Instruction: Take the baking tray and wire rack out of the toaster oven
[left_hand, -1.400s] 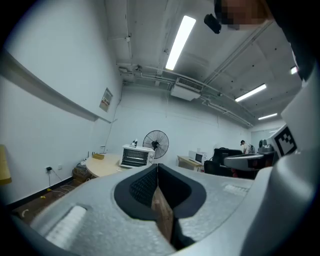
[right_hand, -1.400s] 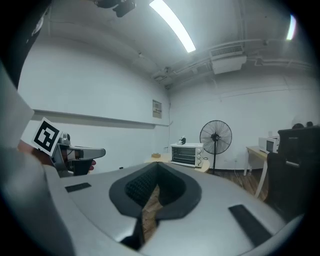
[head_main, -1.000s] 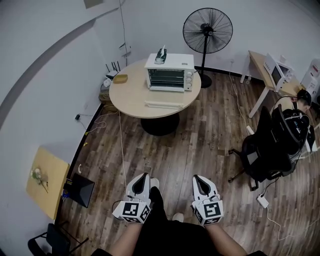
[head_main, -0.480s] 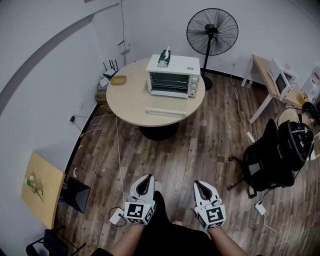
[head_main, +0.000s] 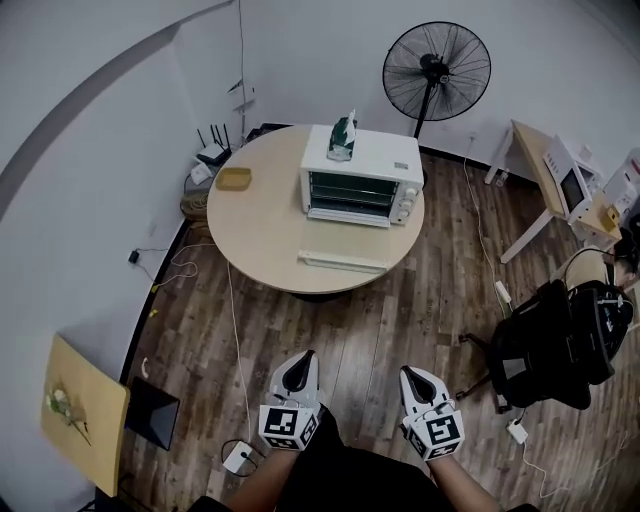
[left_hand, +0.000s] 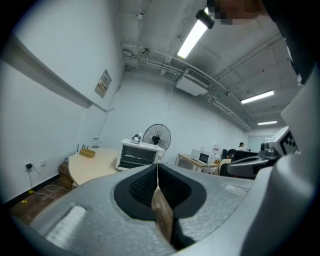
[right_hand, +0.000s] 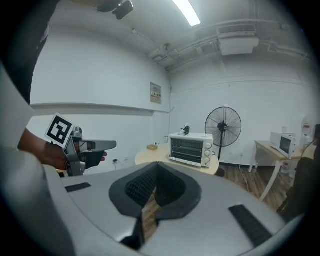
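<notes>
**A:** Where did the oven (head_main: 360, 178) stand?

**B:** On the round table (head_main: 255, 240), at 12 o'clock from both grippers and well apart from them. Its glass door was shut and faced the person.

**A:** And the tray and rack?

**B:** Neither was out on the table. Horizontal bars showed behind the glass (too far off to tell tray from rack).

**A:** What had the left gripper (head_main: 305, 357) got?

**B:** Nothing. Its jaws were pressed together, and only the wood floor (head_main: 330, 320) showed past them. It was held out before the person's body, pointing toward 12.

**A:** The right gripper (head_main: 411, 372)?

**B:** The same. Its jaws were closed to a seam and empty, and it sat near the left one, at its 3 o'clock.

**A:** Anything else on the table?

**B:** A white strip (head_main: 345, 262) lay flat at the oven's 6 o'clock and a tan box (head_main: 233, 178) at its 9. A small green-and-white thing (head_main: 343, 135) sat on top of the oven.

**A:** And round about?

**B:** A fan (head_main: 437, 65) stood at the oven's 1 o'clock, and a black chair (head_main: 545, 345) at the right gripper's 3.
</notes>
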